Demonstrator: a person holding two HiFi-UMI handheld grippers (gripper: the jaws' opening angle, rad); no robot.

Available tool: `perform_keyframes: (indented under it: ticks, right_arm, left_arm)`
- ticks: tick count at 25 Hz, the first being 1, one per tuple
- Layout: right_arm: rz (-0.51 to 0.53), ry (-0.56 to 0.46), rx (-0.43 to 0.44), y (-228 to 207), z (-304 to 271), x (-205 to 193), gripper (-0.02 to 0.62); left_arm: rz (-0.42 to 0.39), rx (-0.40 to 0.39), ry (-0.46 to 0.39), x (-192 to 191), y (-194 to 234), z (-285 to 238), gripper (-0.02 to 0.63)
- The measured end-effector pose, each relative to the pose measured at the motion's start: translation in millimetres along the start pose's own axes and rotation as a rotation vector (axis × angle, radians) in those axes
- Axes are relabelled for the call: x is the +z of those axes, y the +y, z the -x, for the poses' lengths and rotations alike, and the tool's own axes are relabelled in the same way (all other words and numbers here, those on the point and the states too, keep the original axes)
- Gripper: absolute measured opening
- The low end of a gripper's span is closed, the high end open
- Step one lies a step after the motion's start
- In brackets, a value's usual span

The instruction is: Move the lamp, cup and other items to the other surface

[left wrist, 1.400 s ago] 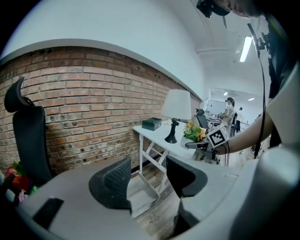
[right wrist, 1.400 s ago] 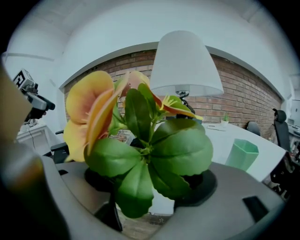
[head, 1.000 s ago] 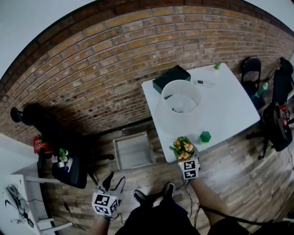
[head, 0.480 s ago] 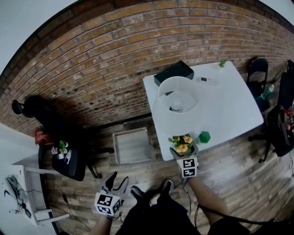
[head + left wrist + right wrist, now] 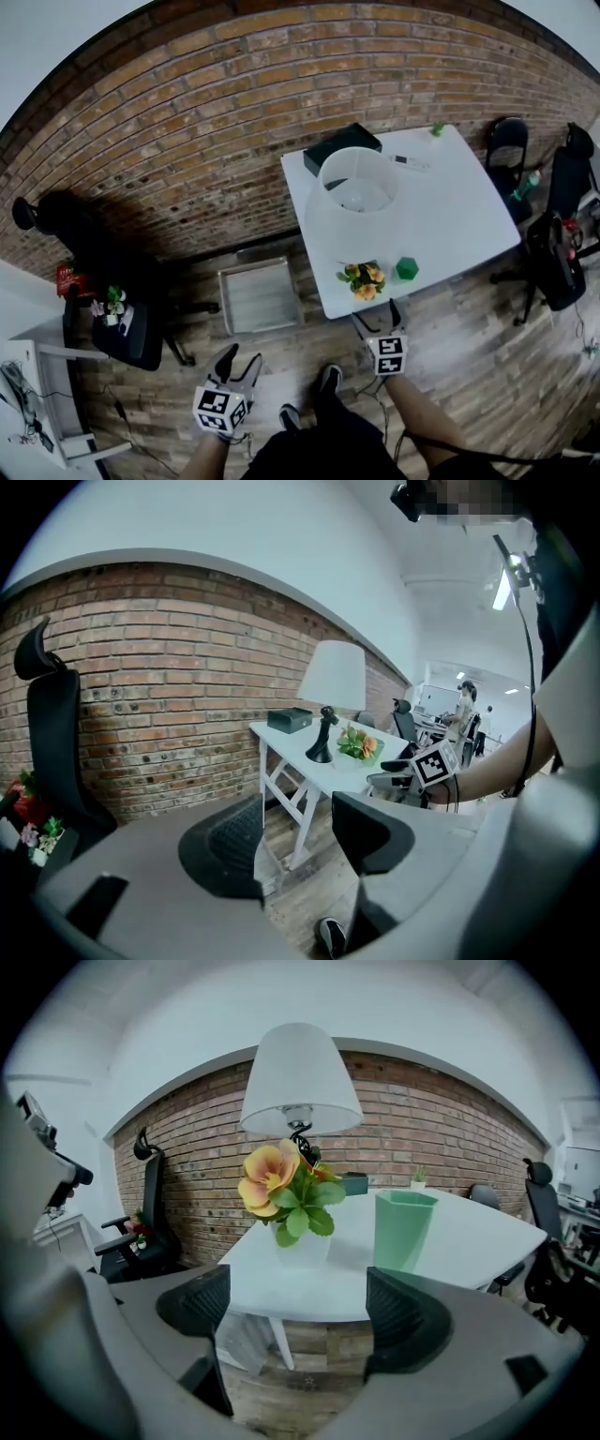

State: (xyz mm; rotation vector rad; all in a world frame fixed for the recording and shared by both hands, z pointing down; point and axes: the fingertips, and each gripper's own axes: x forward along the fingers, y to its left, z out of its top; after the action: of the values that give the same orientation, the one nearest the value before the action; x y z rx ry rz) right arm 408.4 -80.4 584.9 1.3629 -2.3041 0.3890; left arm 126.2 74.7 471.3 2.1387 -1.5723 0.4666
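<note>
One lamp (image 5: pixel 354 202), one flower pot (image 5: pixel 362 279), one green cup (image 5: pixel 406 269) and one dark box (image 5: pixel 342 148) share a white table (image 5: pixel 450 216); the left gripper (image 5: pixel 237 361) and right gripper (image 5: pixel 377 317) both gape empty.

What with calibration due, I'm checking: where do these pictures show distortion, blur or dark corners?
Head view: the fisheye bows the brick wall into an arc; lighting is even, no motion blur. Right gripper view: black vignetted corners, flowers in focus, the near fingers soft. Left gripper view: the same dark corners, brick courses curved, lamp fairly sharp.
</note>
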Motion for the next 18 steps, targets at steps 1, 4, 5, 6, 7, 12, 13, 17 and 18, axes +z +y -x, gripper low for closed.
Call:
perform_keyframes:
  ticks: [1, 4, 5, 6, 7, 12, 13, 17, 18]
  right_arm:
    - [-0.001, -0.003, -0.012, 1, 8, 1, 0.454]
    - [-0.034, -0.031, -0.009, 13, 36, 7, 0.339]
    - [-0.054, -0.048, 0.001, 21, 46, 12, 0.288]
    - [-0.072, -0.068, 0.012, 30, 56, 17, 0.245]
    - [-0.082, -0.086, 0.021, 40, 66, 24, 0.225]
    - [-0.059, -0.153, 0.036, 97, 111, 69, 0.172]
    - [-0.052, -0.17, 0.03, 107, 121, 83, 0.168]
    - [-0.019, -0.28, 0.017, 145, 165, 143, 0.149]
    - [-0.014, -0.311, 0.018, 152, 175, 155, 0.14]
  left_arm:
    - [-0.002, -0.007, -0.01, -1, 2, 3, 0.227]
    - [-0.006, -0.03, -0.043, -6, 7, 17, 0.227]
    - [0.002, -0.036, -0.053, -6, 9, 24, 0.227]
    - [0.013, -0.04, -0.061, -7, 12, 33, 0.224]
    - [0.024, -0.042, -0.071, -8, 15, 43, 0.222]
    - [0.042, -0.047, -0.14, -4, 35, 93, 0.212]
    - [0.046, -0.048, -0.159, -1, 39, 102, 0.207]
    - [0.025, -0.055, -0.249, 28, 49, 136, 0.183]
    - [0.009, -0.061, -0.267, 37, 49, 144, 0.181]
